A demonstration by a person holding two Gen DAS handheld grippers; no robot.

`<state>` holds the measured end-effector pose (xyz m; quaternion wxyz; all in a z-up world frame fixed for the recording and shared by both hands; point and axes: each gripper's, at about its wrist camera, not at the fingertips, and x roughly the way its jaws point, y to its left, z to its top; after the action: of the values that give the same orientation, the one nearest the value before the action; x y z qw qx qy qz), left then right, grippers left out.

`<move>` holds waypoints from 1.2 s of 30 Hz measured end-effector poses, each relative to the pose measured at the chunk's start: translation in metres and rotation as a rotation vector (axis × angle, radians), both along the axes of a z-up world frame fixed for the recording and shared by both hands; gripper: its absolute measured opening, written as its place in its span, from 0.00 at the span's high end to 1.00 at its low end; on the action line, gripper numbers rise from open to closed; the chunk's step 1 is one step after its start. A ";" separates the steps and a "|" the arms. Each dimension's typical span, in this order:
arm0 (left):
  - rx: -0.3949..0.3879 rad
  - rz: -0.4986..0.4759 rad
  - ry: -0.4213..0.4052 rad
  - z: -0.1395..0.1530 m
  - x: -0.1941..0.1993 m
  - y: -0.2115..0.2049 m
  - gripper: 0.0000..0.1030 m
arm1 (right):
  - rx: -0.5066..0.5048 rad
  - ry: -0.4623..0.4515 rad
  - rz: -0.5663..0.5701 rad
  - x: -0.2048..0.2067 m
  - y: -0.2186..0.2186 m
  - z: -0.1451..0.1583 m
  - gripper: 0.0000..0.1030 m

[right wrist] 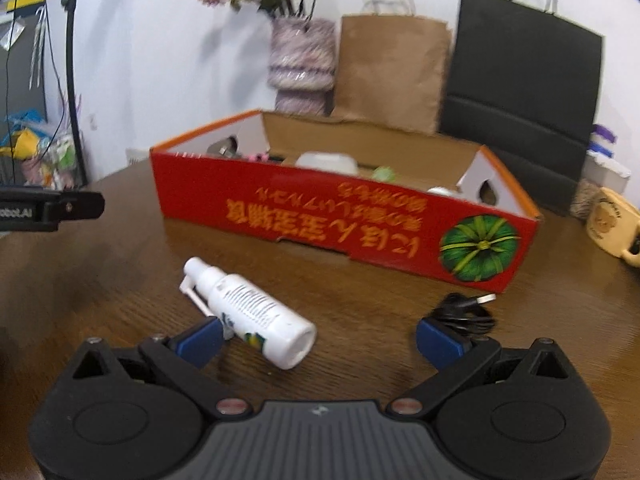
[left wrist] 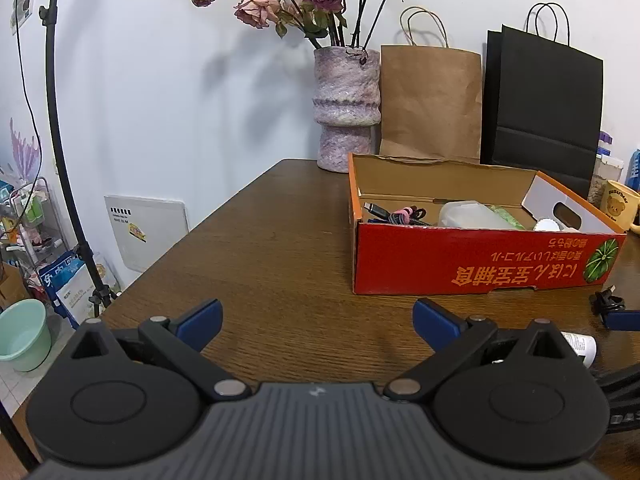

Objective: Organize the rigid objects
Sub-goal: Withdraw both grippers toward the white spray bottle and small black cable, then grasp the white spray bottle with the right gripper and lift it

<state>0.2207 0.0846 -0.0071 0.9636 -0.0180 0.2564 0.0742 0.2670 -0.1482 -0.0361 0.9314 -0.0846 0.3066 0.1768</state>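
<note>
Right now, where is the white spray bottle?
In the right wrist view the white spray bottle lies on its side on the table, before the red box, by the right gripper's left finger.

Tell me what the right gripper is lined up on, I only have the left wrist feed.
Observer: A white spray bottle lying on its side on the table, just ahead of the open right gripper.
Operator: Touching it?
Observer: Left fingertip sits at the bottle's side; contact unclear.
Operator: Anything else loose?
Observer: A coiled black cable by the other fingertip, in front of the red box.
</note>
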 end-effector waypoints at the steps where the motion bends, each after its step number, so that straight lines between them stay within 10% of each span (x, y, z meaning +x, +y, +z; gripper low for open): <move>1: -0.002 -0.001 0.001 0.000 0.000 0.000 0.00 | -0.008 0.016 0.005 0.004 0.003 -0.002 0.00; 10: -0.016 0.013 0.022 -0.002 0.002 0.003 0.00 | 0.040 0.070 0.027 0.025 0.012 -0.004 0.01; 17: -0.025 0.023 0.031 -0.002 0.003 0.004 0.00 | 0.071 0.022 0.043 0.018 0.010 0.000 0.72; 36: -0.025 0.030 0.051 -0.007 0.008 0.004 0.00 | 0.097 -0.061 0.024 0.003 -0.001 0.010 0.74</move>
<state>0.2288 0.0886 -0.0143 0.9552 -0.0321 0.2812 0.0860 0.2697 -0.1493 -0.0262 0.9412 -0.0483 0.2680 0.1998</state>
